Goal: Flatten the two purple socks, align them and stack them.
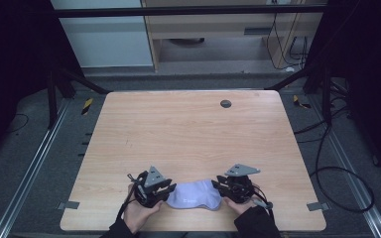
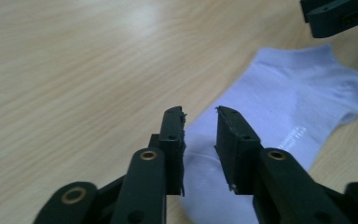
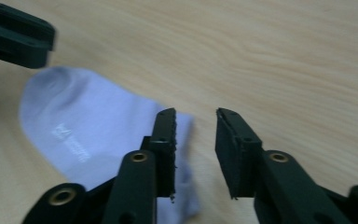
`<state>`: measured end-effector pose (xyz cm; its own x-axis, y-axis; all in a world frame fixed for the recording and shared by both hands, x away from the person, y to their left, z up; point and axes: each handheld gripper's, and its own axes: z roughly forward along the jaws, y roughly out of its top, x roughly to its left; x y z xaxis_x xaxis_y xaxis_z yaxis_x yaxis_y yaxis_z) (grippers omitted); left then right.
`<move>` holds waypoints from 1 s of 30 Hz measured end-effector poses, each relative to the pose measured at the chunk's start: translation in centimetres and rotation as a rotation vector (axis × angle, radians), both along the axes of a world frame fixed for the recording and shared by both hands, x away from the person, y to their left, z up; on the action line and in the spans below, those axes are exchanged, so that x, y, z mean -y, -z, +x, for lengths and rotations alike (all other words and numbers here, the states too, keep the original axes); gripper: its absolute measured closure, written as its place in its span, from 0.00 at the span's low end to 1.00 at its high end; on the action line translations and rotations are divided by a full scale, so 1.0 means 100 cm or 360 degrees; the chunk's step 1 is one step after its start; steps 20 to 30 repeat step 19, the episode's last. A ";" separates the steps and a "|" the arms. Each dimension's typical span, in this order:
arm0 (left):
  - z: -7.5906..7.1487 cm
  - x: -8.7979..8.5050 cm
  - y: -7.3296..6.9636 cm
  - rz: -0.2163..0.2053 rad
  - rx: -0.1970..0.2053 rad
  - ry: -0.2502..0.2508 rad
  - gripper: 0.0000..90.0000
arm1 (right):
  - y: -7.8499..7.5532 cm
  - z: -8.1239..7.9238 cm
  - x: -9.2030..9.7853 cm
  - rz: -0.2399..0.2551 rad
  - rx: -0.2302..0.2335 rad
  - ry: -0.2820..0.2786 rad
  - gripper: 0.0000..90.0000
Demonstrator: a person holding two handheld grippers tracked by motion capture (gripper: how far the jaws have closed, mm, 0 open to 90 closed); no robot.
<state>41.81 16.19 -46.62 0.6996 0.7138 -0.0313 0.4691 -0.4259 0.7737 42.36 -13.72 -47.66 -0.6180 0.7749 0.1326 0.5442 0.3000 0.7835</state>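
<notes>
At the near edge of the wooden table a pale lilac sock lies flat between two hand-held tools, its printed lettering facing up. The left gripper stands at one end of the sock with jaws partly parted, the fabric beneath the gap and no pad pressing on it; the right gripper stands at the opposite end, jaws likewise partly parted, one jaw over the sock's edge, the other over bare wood. Farther off, a small dark round disc sits near the table's far edge.
</notes>
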 end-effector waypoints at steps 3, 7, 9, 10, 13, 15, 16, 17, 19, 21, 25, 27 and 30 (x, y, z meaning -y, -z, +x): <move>0.005 -0.014 -0.003 -0.0032 0.0025 -0.0063 0.72 | -0.001 0.003 0.016 0.0013 0.0048 0.0085 0.64; 0.014 -0.034 -0.003 -0.0045 0.0055 -0.0171 0.62 | -0.001 0.009 0.035 0.0022 0.0087 0.0197 0.53; 0.019 -0.045 -0.003 -0.0052 0.0066 -0.0220 0.57 | 0.000 0.011 0.044 0.0011 0.0106 0.0240 0.48; 0.021 -0.050 -0.002 -0.0061 0.0069 -0.0242 0.55 | 0.000 0.013 0.048 0.0014 0.0106 0.0262 0.46; 0.026 -0.064 0.000 -0.0086 0.0096 -0.0289 0.48 | 0.003 0.017 0.061 0.0003 0.0093 0.0319 0.38; 0.029 -0.073 0.001 -0.0087 0.0098 -0.0313 0.44 | 0.006 0.020 0.068 -0.0013 0.0077 0.0356 0.33; 0.030 -0.077 0.002 -0.0080 0.0090 -0.0323 0.42 | 0.007 0.021 0.071 -0.0018 0.0071 0.0372 0.31; 0.032 -0.081 0.004 -0.0077 0.0083 -0.0334 0.40 | 0.008 0.022 0.074 -0.0022 0.0067 0.0382 0.30; 0.035 -0.088 0.006 -0.0068 0.0075 -0.0355 0.38 | 0.010 0.024 0.079 -0.0047 0.0071 0.0404 0.28; 0.035 -0.088 0.006 -0.0068 0.0075 -0.0355 0.38 | 0.010 0.024 0.079 -0.0047 0.0071 0.0404 0.28; 0.035 -0.088 0.006 -0.0068 0.0075 -0.0355 0.38 | 0.010 0.024 0.079 -0.0047 0.0071 0.0404 0.28; 0.035 -0.088 0.006 -0.0068 0.0075 -0.0355 0.38 | 0.010 0.024 0.079 -0.0047 0.0071 0.0404 0.28; 0.035 -0.088 0.006 -0.0068 0.0075 -0.0355 0.38 | 0.010 0.024 0.079 -0.0047 0.0071 0.0404 0.28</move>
